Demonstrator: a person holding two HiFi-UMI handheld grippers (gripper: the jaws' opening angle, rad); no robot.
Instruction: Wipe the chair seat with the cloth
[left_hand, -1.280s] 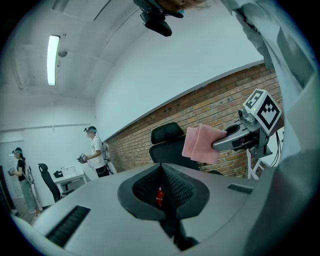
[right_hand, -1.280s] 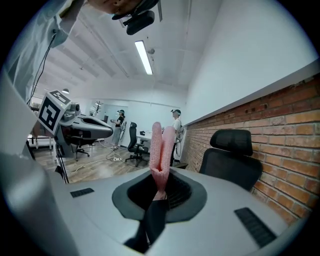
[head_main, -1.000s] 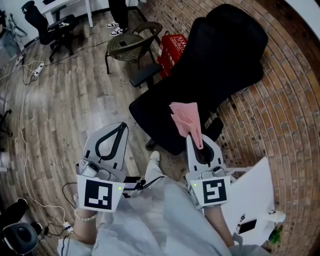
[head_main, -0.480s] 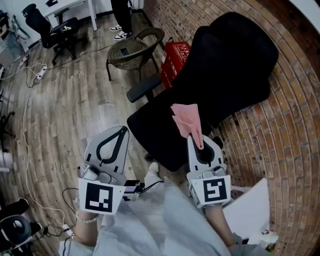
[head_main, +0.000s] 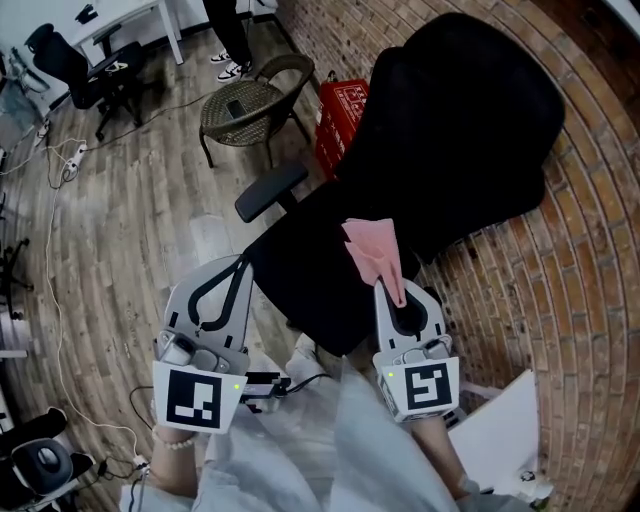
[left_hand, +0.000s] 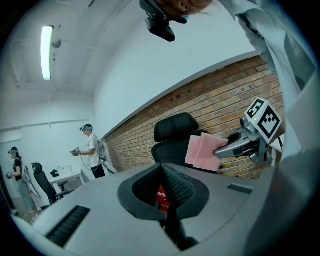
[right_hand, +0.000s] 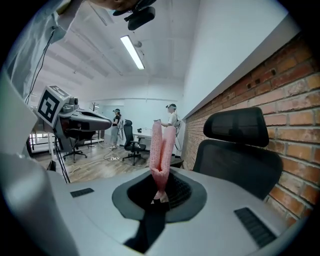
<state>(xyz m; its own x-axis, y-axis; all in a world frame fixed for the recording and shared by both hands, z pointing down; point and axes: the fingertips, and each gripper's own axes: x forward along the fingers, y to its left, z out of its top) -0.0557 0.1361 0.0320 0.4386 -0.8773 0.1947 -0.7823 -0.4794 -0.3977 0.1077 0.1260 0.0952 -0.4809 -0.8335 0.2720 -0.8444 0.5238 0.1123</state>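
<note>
We hold the right tongs (head_main: 396, 296) clamped on a pink cloth (head_main: 371, 246). They pinch it by one end, and the folded rest stands out past the tips. In the head view the cloth shows over the front right part of the black office chair's seat (head_main: 308, 280). In the right gripper view it stands free in the air, with the chair's backrest (right_hand: 235, 162) off to its right, so it is not lying on the seat.

Our left tongs (head_main: 242, 263) are closed together with nothing between them. In the head view they lie by the seat's front left edge; we cannot tell whether they touch it. From the left gripper view we see the right tongs and the cloth across from us, in front of the backrest and the brick wall (left_hand: 225, 100).

The chair's armrest (head_main: 270, 190) juts out over the wooden floor (head_main: 120, 210). Beyond it a wicker chair (head_main: 250, 98) stands on the floor, and a red crate (head_main: 338, 110) sits just beside it, against the brick wall. Far off in the room, in the left gripper view, a person (left_hand: 91, 150) stands near a white table (left_hand: 67, 176).
</note>
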